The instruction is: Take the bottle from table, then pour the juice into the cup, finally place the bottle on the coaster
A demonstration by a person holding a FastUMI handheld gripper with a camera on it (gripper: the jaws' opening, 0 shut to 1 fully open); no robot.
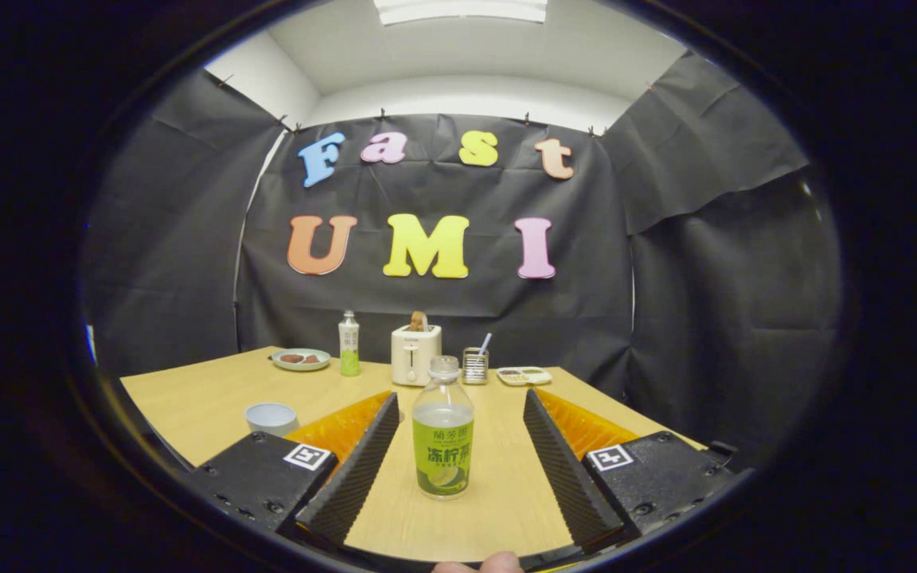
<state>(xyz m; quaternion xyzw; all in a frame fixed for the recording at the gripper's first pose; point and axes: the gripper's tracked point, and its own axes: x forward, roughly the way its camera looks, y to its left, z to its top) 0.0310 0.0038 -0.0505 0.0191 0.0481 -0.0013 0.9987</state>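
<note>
Pale wood tabletop runs under us inside the black-draped booth. Our gripper has its ribbed fingers spread wide, and the bottle stands upright between them, touching neither. We judge the first step, the take, is in hand: next we need to close both pads squarely on its body. Its green label carries Chinese characters and a lime picture, which we leave unread. Off beyond the left finger sits the cup. Far beyond the fingertips stand a second bottle, a toaster, a plate and a small tray. We cannot make out a coaster.
</note>
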